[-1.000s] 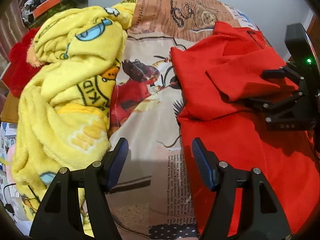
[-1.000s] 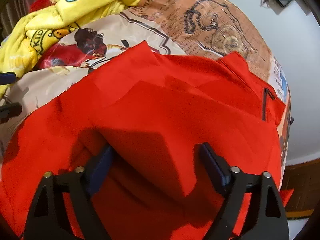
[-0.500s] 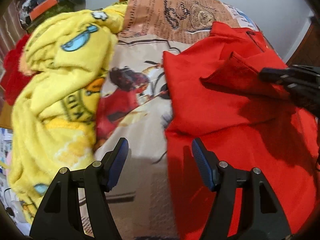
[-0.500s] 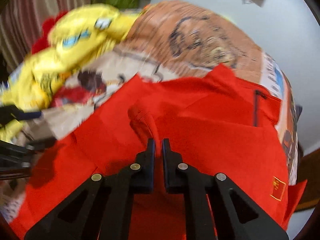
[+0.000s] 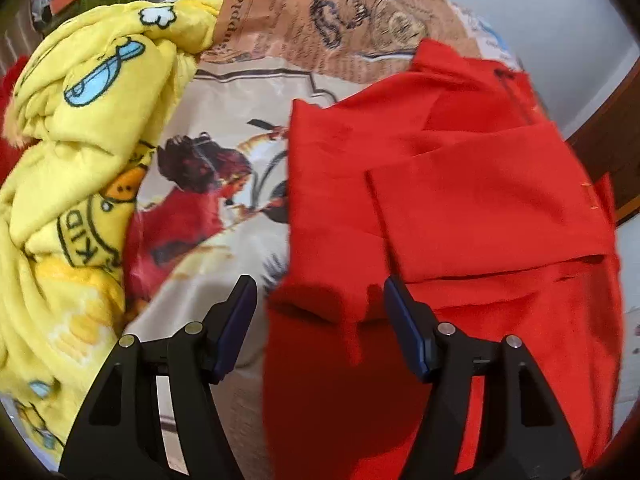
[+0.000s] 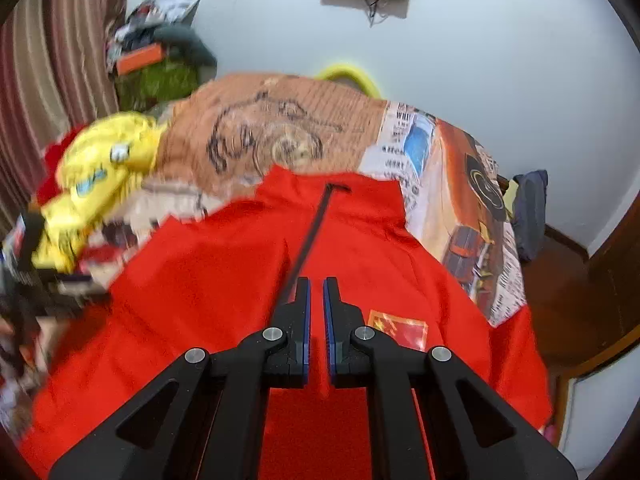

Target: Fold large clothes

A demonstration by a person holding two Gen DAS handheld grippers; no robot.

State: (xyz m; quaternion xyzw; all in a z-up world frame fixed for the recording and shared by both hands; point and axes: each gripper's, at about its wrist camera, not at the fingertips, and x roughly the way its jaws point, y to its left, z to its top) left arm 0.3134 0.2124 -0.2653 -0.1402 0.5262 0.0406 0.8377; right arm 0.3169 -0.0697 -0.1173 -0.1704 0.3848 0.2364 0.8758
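A large red garment (image 5: 480,200) lies spread on a printed bedsheet (image 5: 216,272), one sleeve folded across its chest. My left gripper (image 5: 320,320) is open just above the garment's left edge, which runs between the fingers without touching them. My right gripper (image 6: 316,292) is raised above the garment (image 6: 200,300) beside the black zipper (image 6: 316,220), its jaws shut on a thin fold of the red fabric. A small flag patch (image 6: 400,328) sits right of the fingers. The right gripper is hidden from the left wrist view.
A crumpled yellow fleece blanket (image 5: 80,160) fills the bed's left side, blurred in the right wrist view (image 6: 100,172). Clutter with an orange box (image 6: 140,60) is piled against the far wall. The bed's right edge (image 6: 516,288) drops to a wooden floor.
The right gripper shut on the red sleeve, then rose and carried it rightward across the garment. The left gripper slid right, from the bare sheet to the garment's left edge.
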